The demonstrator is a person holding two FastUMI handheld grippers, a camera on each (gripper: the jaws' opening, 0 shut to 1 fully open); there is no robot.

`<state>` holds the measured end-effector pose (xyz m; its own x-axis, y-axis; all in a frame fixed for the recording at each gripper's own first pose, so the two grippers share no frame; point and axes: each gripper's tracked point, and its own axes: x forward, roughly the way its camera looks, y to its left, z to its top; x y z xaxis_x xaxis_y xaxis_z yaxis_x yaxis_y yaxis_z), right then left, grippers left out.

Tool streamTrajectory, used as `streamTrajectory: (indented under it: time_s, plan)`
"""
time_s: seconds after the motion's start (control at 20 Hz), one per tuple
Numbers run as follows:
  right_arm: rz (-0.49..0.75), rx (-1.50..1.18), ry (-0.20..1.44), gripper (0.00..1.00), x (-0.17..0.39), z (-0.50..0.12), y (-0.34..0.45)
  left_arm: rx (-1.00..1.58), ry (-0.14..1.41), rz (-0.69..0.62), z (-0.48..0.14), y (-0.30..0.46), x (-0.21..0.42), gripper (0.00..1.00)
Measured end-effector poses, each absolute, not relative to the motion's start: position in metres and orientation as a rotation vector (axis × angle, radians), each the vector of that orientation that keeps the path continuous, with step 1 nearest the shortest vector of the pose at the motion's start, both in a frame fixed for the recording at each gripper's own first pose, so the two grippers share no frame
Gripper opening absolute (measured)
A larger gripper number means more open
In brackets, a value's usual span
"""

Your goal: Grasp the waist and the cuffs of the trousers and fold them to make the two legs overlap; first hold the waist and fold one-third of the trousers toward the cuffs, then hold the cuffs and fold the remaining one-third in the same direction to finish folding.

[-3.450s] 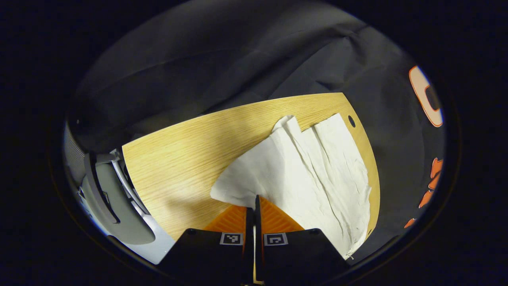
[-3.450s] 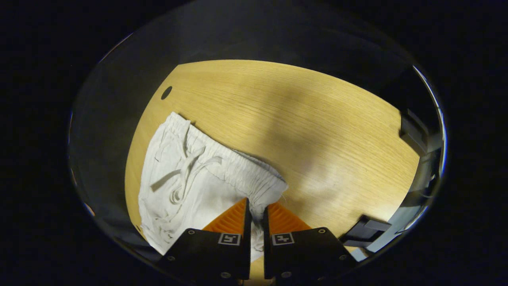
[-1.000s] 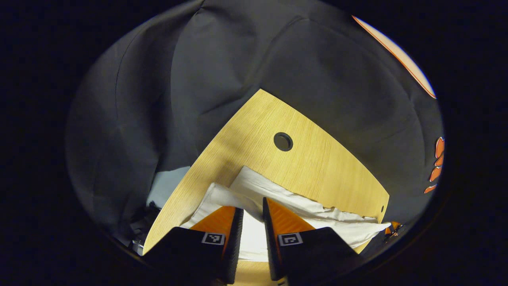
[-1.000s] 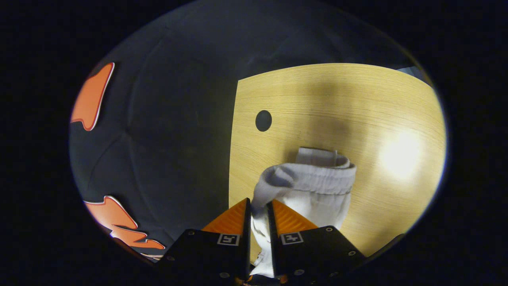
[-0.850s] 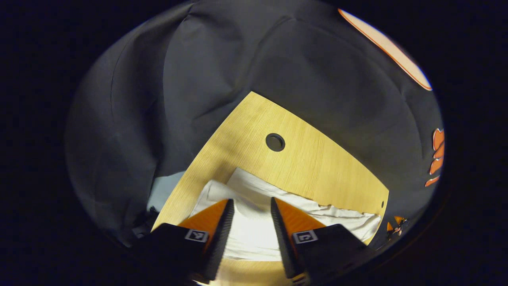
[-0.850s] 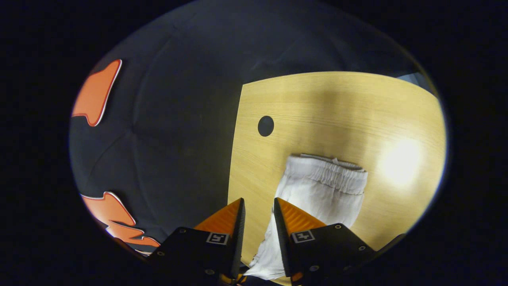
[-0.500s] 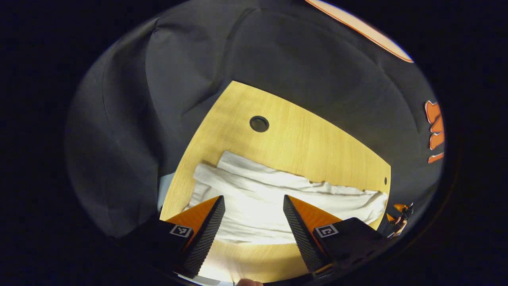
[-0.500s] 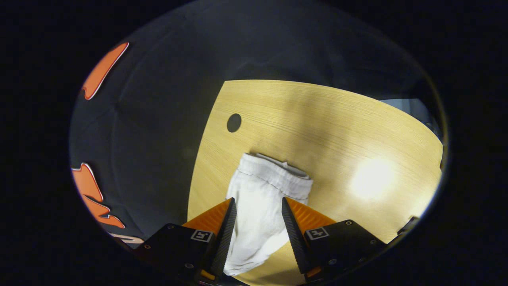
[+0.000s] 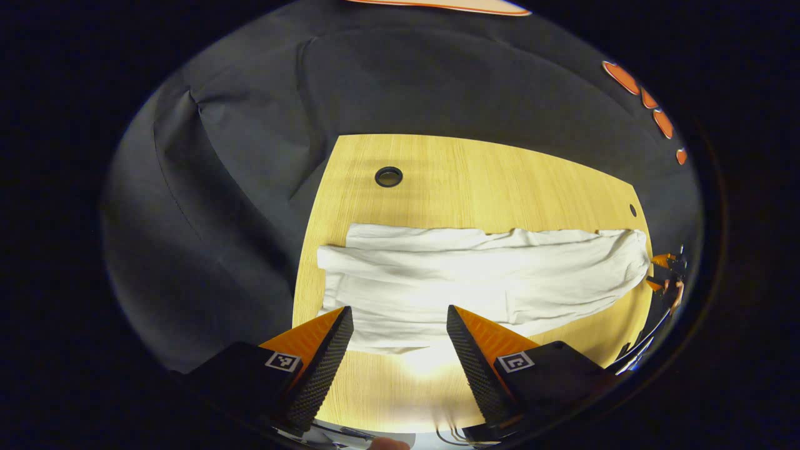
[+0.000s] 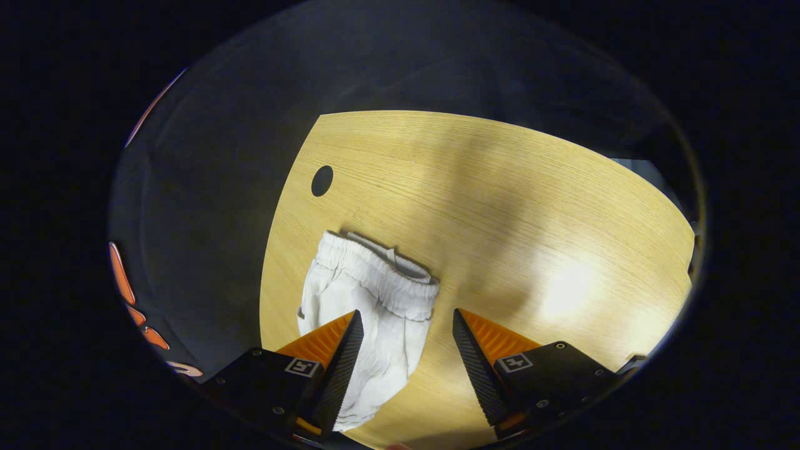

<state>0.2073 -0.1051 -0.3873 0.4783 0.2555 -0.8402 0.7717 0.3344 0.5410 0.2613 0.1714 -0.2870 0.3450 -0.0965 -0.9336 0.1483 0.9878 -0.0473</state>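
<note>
White trousers [image 9: 481,284] laid out as 1 long band across a light wooden table [image 9: 487,181], legs apparently stacked 1 on the other. Cuff end near the table's left edge in the left gripper view, close to a round cable hole [image 9: 389,177]; far end reaching toward the opposite edge. In the right gripper view, elastic waist [image 10: 381,269] bunched and lying flat, near another hole [image 10: 322,180].

Judged stage: leg-over-leg fold done, first of the 2 thirds folds not yet begun. Next move likely to call for a pinch on the waist, a lift, and a carry toward the cuffs, with care to keep both layers together so the stacked legs do not slide apart.

Left gripper [image 9: 397,340]: spread wide, gripping nothing, poised above the near long edge of the trousers, contact with the cloth not clear. Right gripper [image 10: 403,347]: also spread wide, gripping nothing, set over the waist end, 1 finger overlapping the fabric in view, the other over bare wood; touching or hovering cannot be told.
</note>
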Motion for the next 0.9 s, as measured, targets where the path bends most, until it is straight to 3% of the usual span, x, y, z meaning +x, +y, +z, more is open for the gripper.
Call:
streamTrajectory:
  time_s: [0.4,0.45,0.55,0.6,0.8,0.9]
  plan:
    - [-0.460,1.268,1.009,0.88,0.235,-0.419,-0.107,0.047,1.178,-0.177,-0.271,0.128,0.197,0.99]
    - [-0.474,1.284,0.997,0.74,0.236,-0.419,-0.109,0.043,1.179,-0.171,-0.273,0.127,0.189,0.99]
    - [-0.483,1.320,0.979,0.75,0.235,-0.426,-0.109,0.014,1.192,-0.152,-0.279,0.122,0.174,0.99]
    - [-0.481,1.342,0.966,0.55,0.236,-0.428,-0.108,-0.008,1.200,-0.143,-0.281,0.118,0.166,0.99]
    - [-0.455,1.445,0.892,0.19,0.247,-0.428,-0.102,-0.048,1.210,-0.124,-0.289,0.112,0.135,0.99]
    - [-0.444,1.416,0.875,0.14,0.246,-0.426,-0.102,-0.076,1.192,-0.119,-0.292,0.105,0.128,0.98]
